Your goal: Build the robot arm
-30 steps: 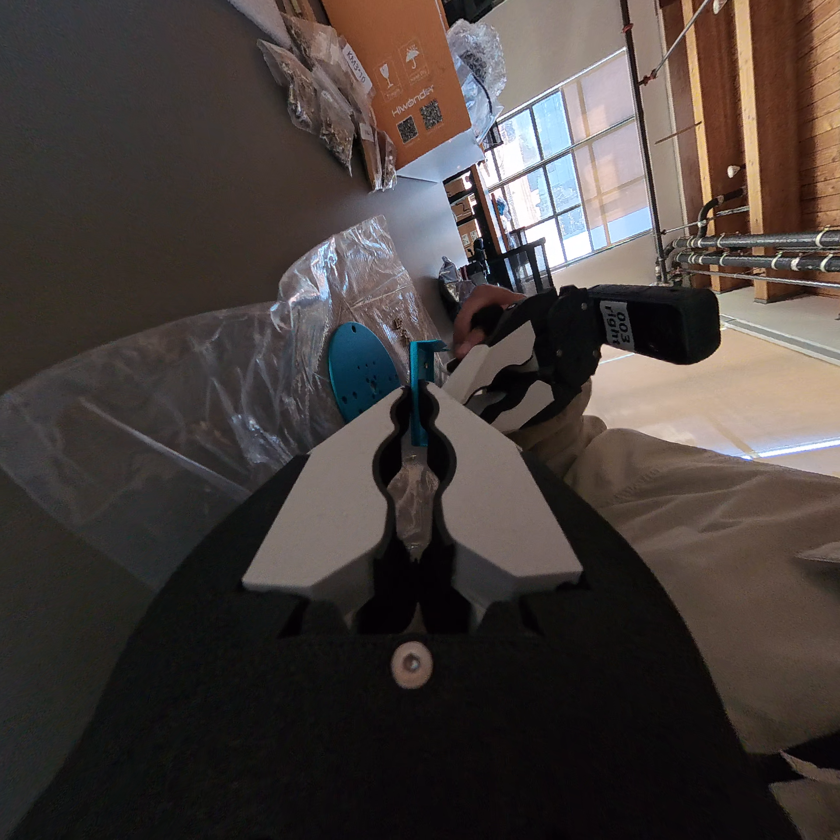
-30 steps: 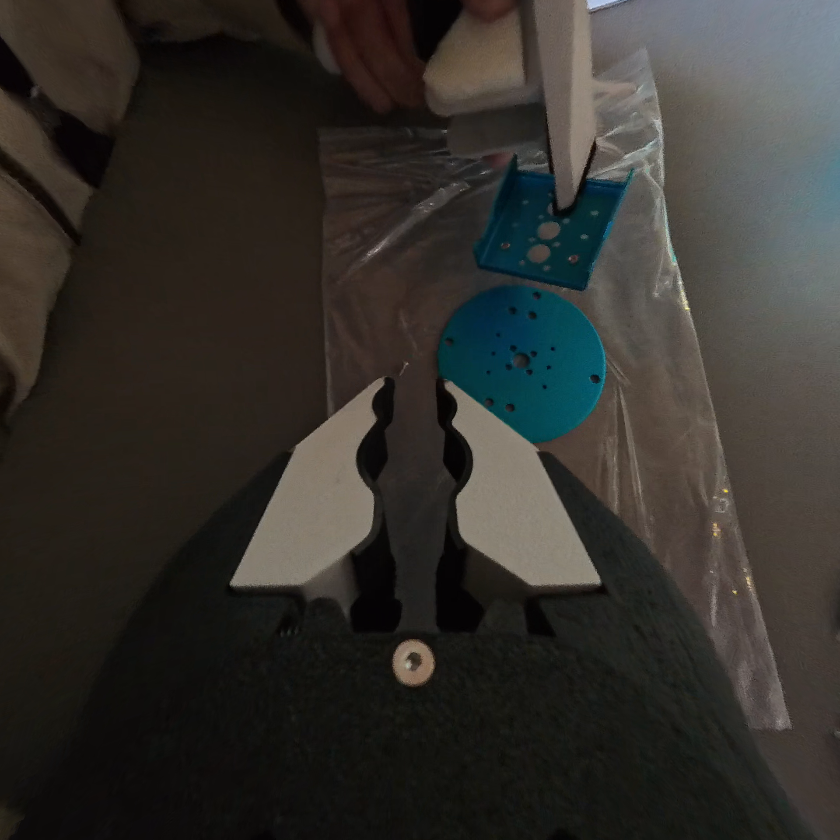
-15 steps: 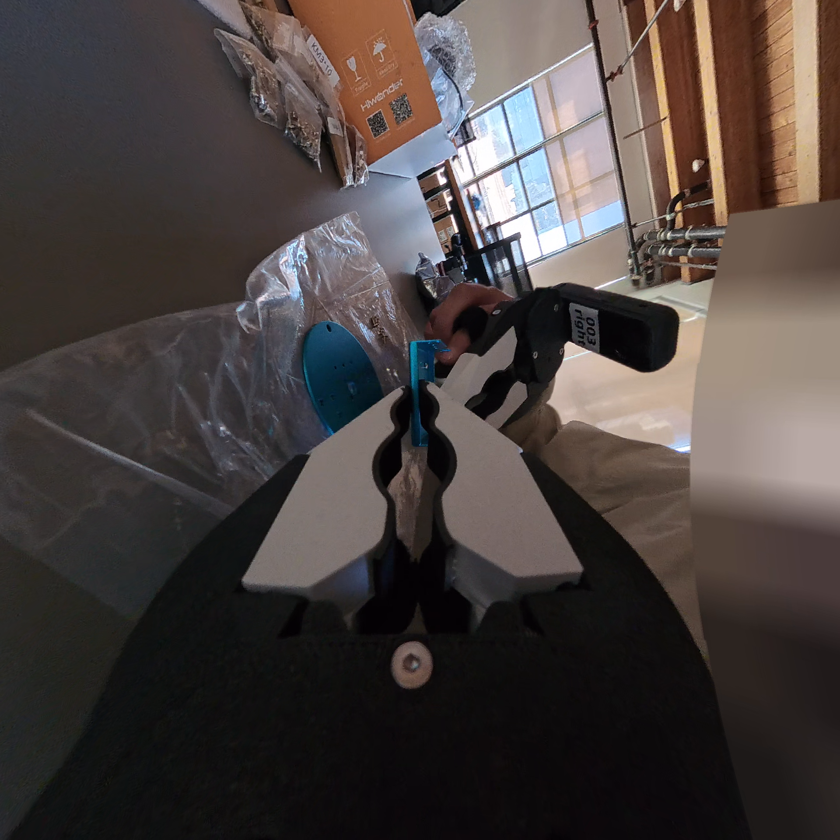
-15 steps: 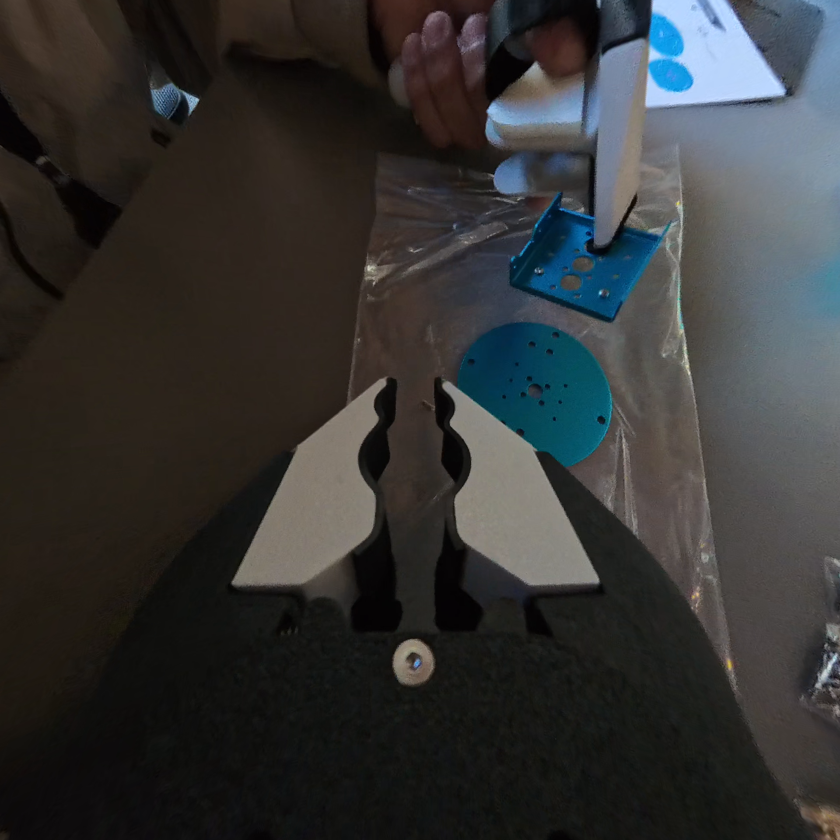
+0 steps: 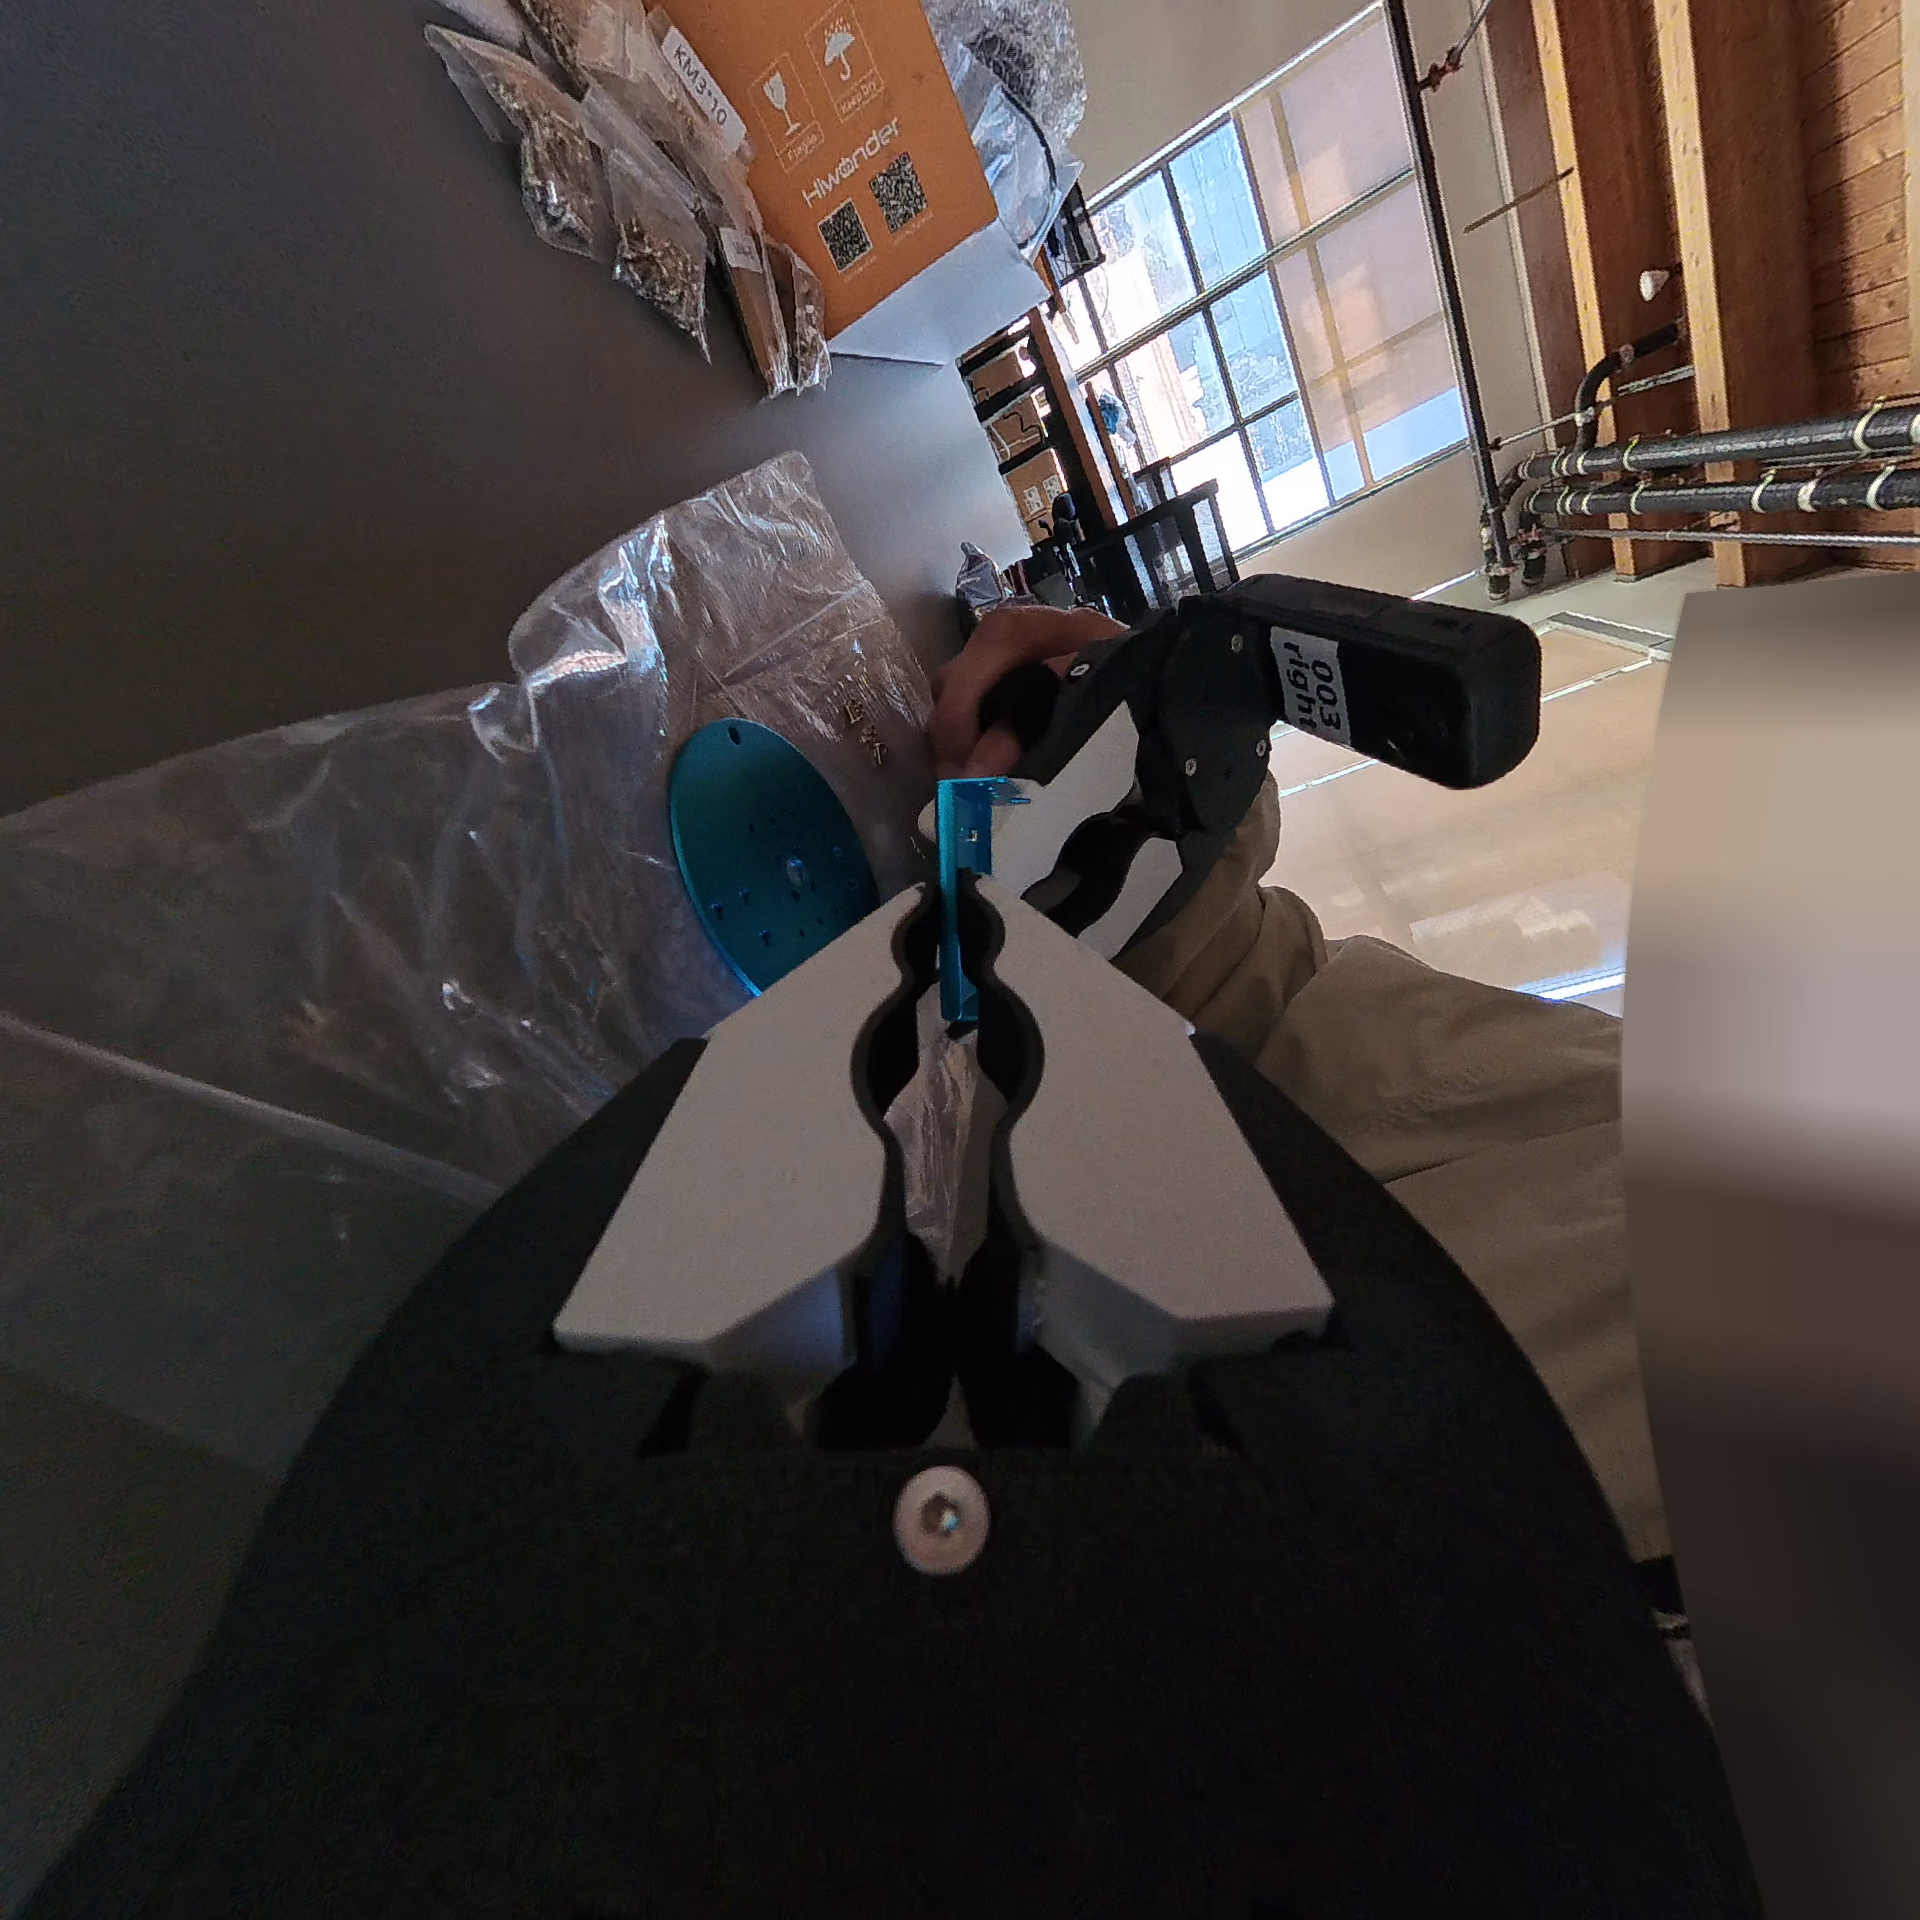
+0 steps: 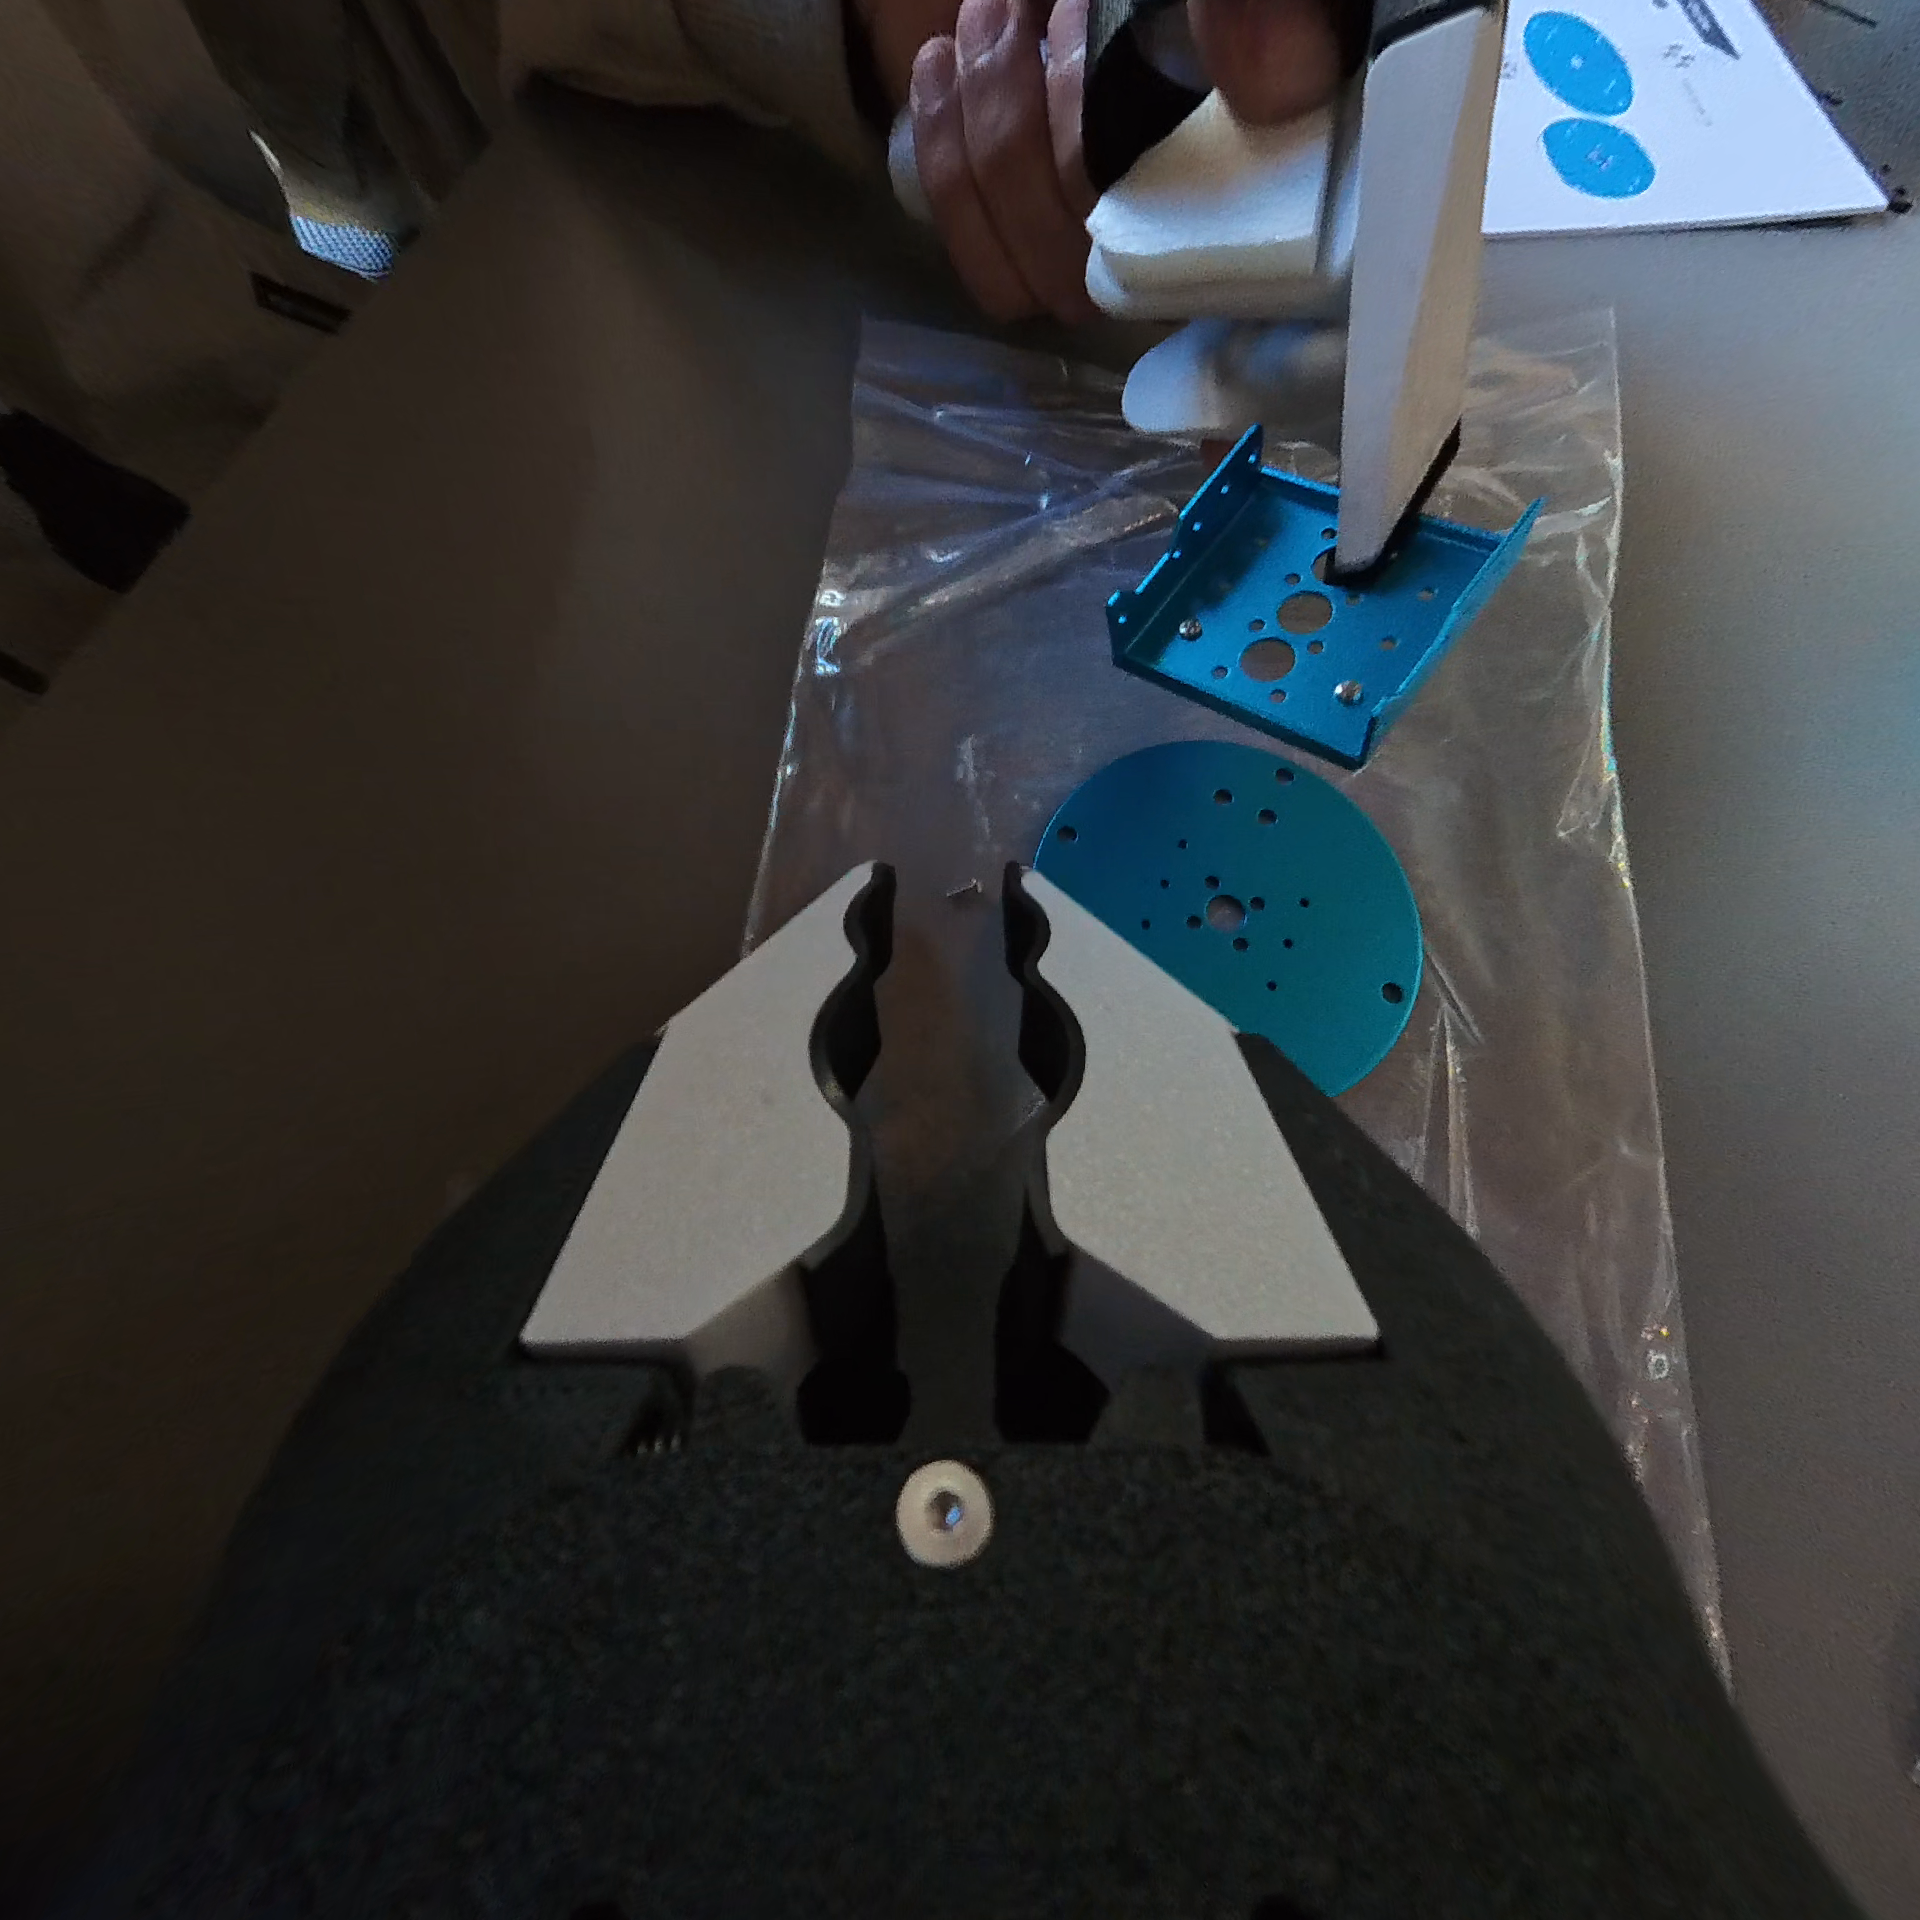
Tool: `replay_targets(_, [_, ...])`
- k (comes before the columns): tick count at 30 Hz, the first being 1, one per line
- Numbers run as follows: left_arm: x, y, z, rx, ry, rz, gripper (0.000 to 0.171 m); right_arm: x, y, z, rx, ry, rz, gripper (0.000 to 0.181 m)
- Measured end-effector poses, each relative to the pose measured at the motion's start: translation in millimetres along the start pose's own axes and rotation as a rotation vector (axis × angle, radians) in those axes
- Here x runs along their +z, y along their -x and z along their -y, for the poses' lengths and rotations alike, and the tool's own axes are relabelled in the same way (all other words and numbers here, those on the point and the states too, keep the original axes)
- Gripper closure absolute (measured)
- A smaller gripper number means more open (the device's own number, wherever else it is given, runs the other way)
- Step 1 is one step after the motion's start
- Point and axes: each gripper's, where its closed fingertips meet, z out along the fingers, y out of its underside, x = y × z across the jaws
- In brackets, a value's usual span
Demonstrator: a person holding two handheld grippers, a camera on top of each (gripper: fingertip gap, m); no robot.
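Observation:
My left gripper (image 5: 951, 896) is shut on a blue U-shaped bracket (image 5: 958, 914), seen edge-on between its tips. In the right wrist view the bracket (image 6: 1278, 644) hangs tilted just above a clear plastic bag (image 6: 1039, 540), pinched by the left gripper (image 6: 1377, 551) from above. A blue round plate with holes (image 6: 1236, 914) lies flat on the bag just in front of the bracket; it also shows in the left wrist view (image 5: 769, 862). My right gripper (image 6: 951, 883) is open and empty, low over the table beside the plate, with a tiny screw (image 6: 964, 890) lying between its tips.
An orange cardboard box (image 5: 842, 135) and several small bags of hardware (image 5: 623, 208) stand at the far end of the dark table (image 6: 416, 727). A white sheet printed with blue circles (image 6: 1662, 135) lies behind the bag. A person's beige sleeve (image 5: 1455, 1091) is at the right. Tip to tip, the grippers are about 8 cm apart.
The left gripper has turned the bracket, which now sits more tilted. The right gripper has drifted slightly beside the plate and stays open.

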Motion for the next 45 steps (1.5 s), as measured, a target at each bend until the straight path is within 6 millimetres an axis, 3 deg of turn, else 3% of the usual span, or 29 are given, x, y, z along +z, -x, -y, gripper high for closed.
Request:
replay_targets(14, [-1.6,2.0,1.9,0.037,-0.005,0.035,0.170,5.0,5.1,4.9,-0.009,0.021,0.014,0.166])
replay_targets(26, [-1.2,3.7,1.6,0.044,-0.002,0.045,0.170,2.4,2.2,-7.6,-0.004,0.079,-0.003,0.168])
replay_targets(45, [0.1,3.9,0.3,0.045,0.004,0.046,0.170,-0.1,-5.1,-10.1,0.004,0.055,-0.047,0.179])
